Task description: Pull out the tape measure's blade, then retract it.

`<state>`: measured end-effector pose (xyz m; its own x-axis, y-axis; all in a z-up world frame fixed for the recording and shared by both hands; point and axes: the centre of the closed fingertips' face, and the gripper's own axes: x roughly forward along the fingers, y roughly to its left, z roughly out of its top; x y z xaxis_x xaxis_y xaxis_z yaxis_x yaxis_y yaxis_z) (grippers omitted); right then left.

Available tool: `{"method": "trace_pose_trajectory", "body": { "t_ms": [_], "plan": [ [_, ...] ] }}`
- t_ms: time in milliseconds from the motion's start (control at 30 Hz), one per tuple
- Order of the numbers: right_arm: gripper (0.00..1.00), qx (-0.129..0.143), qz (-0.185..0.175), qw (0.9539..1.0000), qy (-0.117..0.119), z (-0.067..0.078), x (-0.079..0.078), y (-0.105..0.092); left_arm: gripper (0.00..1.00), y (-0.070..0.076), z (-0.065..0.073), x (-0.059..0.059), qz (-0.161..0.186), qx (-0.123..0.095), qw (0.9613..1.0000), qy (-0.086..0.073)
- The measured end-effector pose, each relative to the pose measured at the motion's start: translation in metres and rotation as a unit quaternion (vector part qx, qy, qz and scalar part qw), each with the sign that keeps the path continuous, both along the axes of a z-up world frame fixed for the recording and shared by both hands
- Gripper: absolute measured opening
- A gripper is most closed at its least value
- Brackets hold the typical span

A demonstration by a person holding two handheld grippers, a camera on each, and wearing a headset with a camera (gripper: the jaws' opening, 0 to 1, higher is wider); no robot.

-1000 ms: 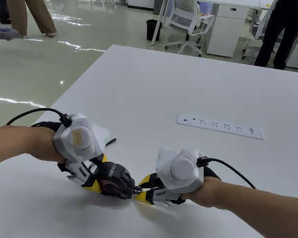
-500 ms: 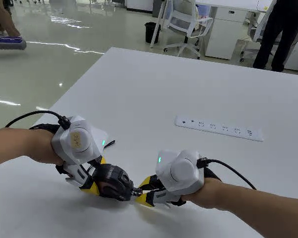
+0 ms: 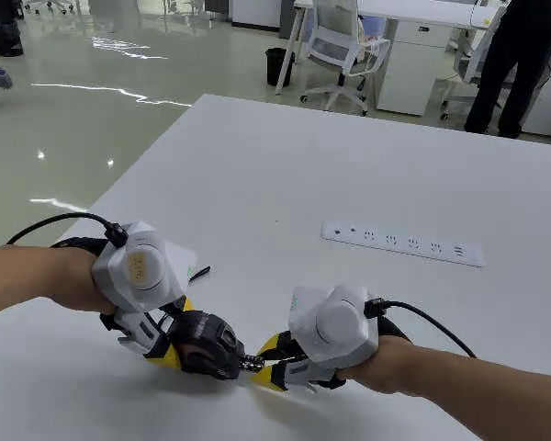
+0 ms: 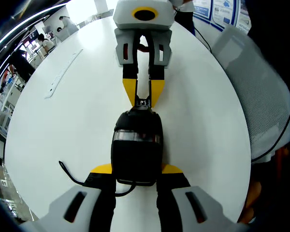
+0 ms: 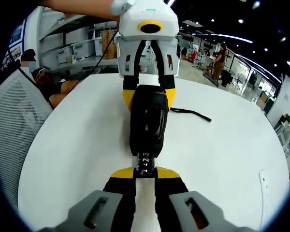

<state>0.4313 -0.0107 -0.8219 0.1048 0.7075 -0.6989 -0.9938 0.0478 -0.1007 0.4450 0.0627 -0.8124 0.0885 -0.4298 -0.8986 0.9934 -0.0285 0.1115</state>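
Looking down from the head view, the left gripper (image 3: 177, 331) was clamped around a black, rounded, rubber-cased tape measure (image 3: 207, 342), which sat on the white tabletop (image 3: 349, 175) between its yellow-tipped jaws. Nose to nose with it, the right gripper (image 3: 267, 362) was pinched onto the short pale metal blade (image 3: 254, 364) poking from the case. A long white power strip (image 3: 402, 243) lay well beyond both grippers.

Along the left gripper (image 4: 137, 170), the tape measure (image 4: 137, 145) was squeezed between the jaws, its thin black wrist strap (image 4: 70, 175) trailing beside one jaw. Straight ahead, the right gripper (image 4: 144, 94) had closed on the blade (image 4: 143, 102).

Along the right gripper (image 5: 145, 174), the jaws were drawn in tight on the blade (image 5: 145, 161), its printed numbers just past the tips. The tape measure (image 5: 148, 121) lay directly beyond, inside the left gripper (image 5: 148, 94).
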Motion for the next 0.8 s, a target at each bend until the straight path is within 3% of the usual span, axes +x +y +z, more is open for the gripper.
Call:
{"method": "trace_pose_trajectory", "body": {
  "t_ms": [800],
  "plan": [
    [0.13, -0.003, 0.003, 1.0000, -0.002, 0.0047, -0.0016, -0.0060, 0.27, 0.0018, 0.0004, -0.0011, 0.004, 0.001, 1.0000, 0.000]
  ]
}}
